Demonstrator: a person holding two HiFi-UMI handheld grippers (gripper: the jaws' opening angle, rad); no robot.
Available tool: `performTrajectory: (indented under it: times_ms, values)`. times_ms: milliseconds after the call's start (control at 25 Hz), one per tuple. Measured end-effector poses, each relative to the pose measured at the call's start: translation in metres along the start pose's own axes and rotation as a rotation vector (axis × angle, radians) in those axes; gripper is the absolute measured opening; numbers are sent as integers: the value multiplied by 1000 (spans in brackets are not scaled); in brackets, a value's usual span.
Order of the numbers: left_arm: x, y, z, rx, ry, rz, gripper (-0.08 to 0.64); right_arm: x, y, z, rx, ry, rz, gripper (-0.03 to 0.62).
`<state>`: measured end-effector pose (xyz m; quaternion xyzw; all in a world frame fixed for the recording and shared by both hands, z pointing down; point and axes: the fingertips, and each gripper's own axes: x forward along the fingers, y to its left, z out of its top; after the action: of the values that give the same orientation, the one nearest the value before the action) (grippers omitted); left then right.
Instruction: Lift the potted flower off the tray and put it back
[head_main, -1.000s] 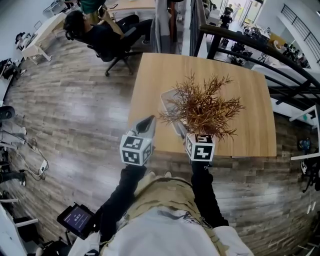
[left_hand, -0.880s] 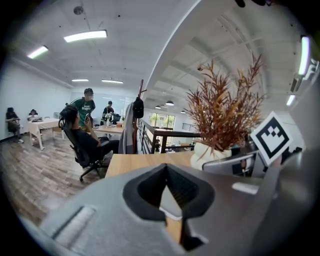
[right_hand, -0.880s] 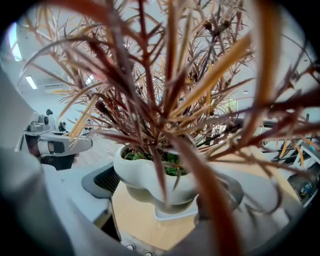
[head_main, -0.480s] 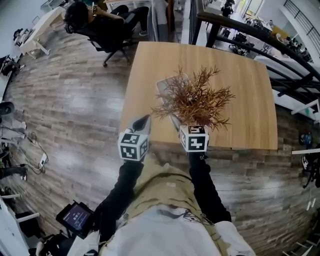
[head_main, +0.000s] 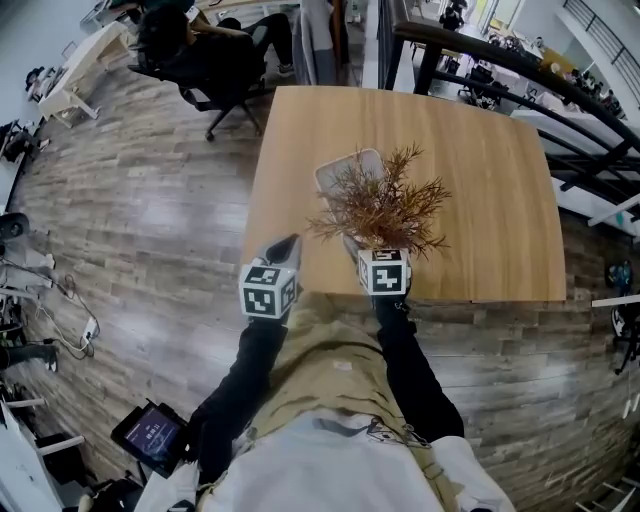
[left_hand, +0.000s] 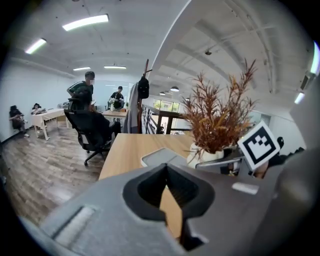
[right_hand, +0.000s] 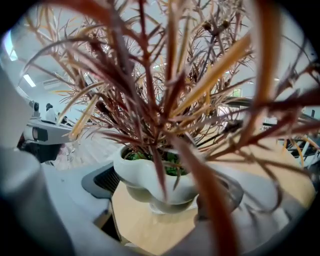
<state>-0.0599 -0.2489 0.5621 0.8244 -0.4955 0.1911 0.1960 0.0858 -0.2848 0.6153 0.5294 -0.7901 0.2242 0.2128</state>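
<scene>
The potted flower (head_main: 380, 205) has rust-brown spiky fronds in a white scalloped pot (right_hand: 155, 182). My right gripper (head_main: 372, 245) is shut on the pot, one jaw on each side. In the right gripper view, bare wood shows under the pot. The grey tray (head_main: 348, 168) lies on the table just beyond the plant, which hides its near end. In the left gripper view the pot (left_hand: 204, 156) hangs by the tray's (left_hand: 161, 156) near right end. My left gripper (head_main: 287, 245) is shut and holds nothing, at the table's near left edge.
The wooden table (head_main: 480, 170) has floor on its left and near sides. A dark railing (head_main: 480, 70) runs behind and to its right. A person sits in an office chair (head_main: 215, 60) at the far left, and other desks stand beyond.
The plant looks smaller and lower in the head view, having sunk towards the table with my right gripper. More of the tray shows behind it. My left gripper has barely moved.
</scene>
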Motion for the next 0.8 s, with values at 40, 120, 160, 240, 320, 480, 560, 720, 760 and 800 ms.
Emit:
performTrajectory:
  times_ms: [40, 120, 160, 240, 320, 480, 560, 720, 760, 800]
  values:
    - [10, 7, -1, 8, -3, 1, 2, 15, -4, -5, -1, 0, -1, 481]
    - [36, 25, -9, 23, -8, 5, 2, 51, -12, -17, -5, 4, -6, 480]
    - [47, 35, -13, 29, -10, 8, 2, 69, -15, -23, -7, 4, -8, 480]
    - [55, 50, -18, 35, -14, 17, 2, 89, -16, -31, -5, 3, -11, 480]
    - [53, 55, -17, 36, -19, 26, 2, 93, -18, -37, -1, 3, -17, 482]
    - [67, 60, -16, 47, -24, 29, 2, 111, -30, -46, -3, -4, -30, 481]
    - [73, 61, -21, 55, -18, 22, 2, 117, -34, -52, 3, -5, -37, 481]
    - [75, 58, -33, 57, 0, 9, 2, 117, -35, -68, -13, -2, -48, 482]
    - [75, 57, -33, 59, 3, 6, 2, 118, -35, -74, -21, 6, -50, 481]
    - [75, 55, -33, 62, 5, 3, 2, 119, -36, -78, -30, 12, -53, 482]
